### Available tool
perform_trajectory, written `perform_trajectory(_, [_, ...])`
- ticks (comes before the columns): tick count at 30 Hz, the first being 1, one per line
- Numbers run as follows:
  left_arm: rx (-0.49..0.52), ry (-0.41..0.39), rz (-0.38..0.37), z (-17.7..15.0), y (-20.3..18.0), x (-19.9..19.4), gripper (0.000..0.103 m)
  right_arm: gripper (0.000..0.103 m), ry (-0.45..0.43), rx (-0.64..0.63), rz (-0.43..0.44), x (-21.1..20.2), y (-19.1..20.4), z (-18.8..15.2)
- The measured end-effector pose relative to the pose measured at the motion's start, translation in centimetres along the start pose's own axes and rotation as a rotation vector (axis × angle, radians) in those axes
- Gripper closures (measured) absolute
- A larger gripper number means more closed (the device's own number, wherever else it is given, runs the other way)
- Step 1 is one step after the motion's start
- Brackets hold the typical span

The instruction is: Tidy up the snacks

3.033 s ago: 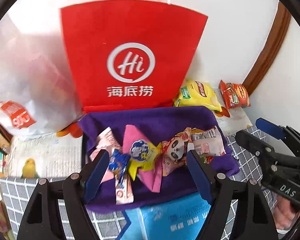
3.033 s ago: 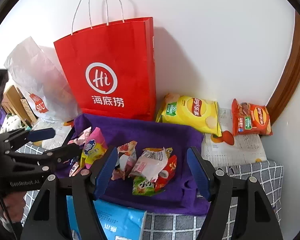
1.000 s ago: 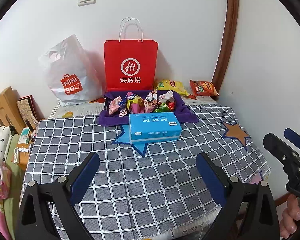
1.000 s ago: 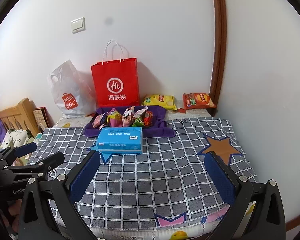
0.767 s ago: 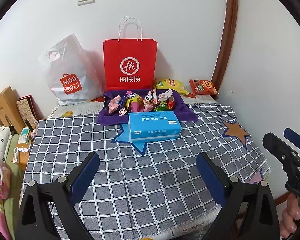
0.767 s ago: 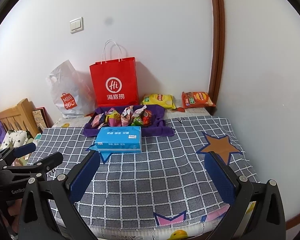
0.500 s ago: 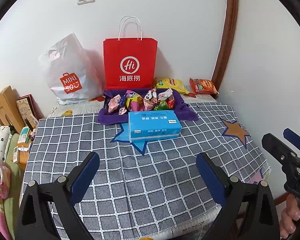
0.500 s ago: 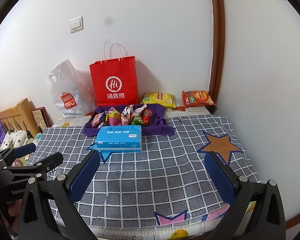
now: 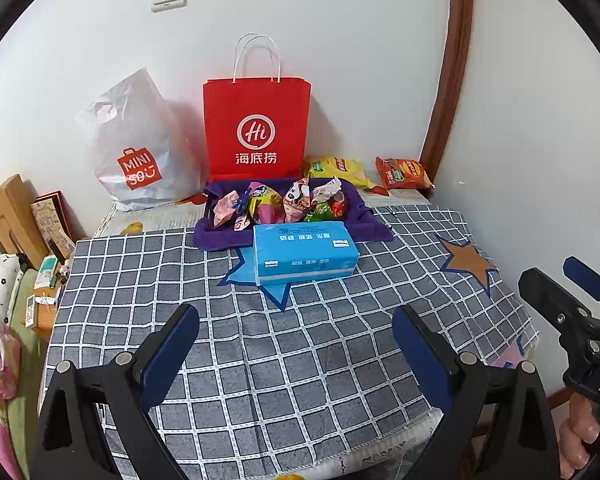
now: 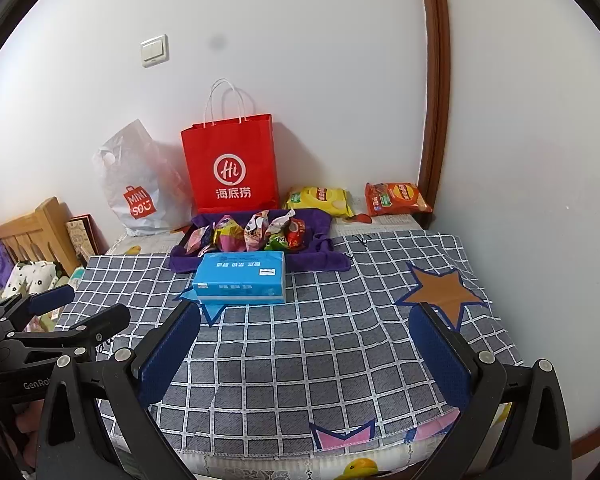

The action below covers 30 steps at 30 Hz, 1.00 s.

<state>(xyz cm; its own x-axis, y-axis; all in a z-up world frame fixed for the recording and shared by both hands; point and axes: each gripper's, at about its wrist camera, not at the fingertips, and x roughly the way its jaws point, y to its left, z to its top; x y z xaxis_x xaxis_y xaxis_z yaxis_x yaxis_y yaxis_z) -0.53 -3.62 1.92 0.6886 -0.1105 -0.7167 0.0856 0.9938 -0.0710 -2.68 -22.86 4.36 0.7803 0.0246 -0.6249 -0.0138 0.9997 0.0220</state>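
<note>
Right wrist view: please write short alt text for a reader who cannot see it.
The open right gripper hovers over a grey checked tablecloth, empty. Far ahead a blue tissue pack lies before a purple cloth heaped with small snacks; a red paper bag stands against the wall.

Tablecloth (image 9: 308, 360): grey, white grid, blue and tan stars. Tissue pack (image 9: 305, 253): light blue. Paper bag (image 9: 257, 128): red, white logo. Cloth (image 9: 216, 236): purple. Chip bags: yellow (image 9: 337, 169), orange (image 9: 404, 172).
</note>
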Motion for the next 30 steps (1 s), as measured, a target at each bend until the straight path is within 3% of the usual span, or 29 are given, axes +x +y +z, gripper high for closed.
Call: perform_trajectory(30, [0.0, 0.002, -0.001, 0.01, -0.1, -0.05, 0.006, 0.0, -0.009, -0.004, 0.006, -0.21, 0.41, -0.09])
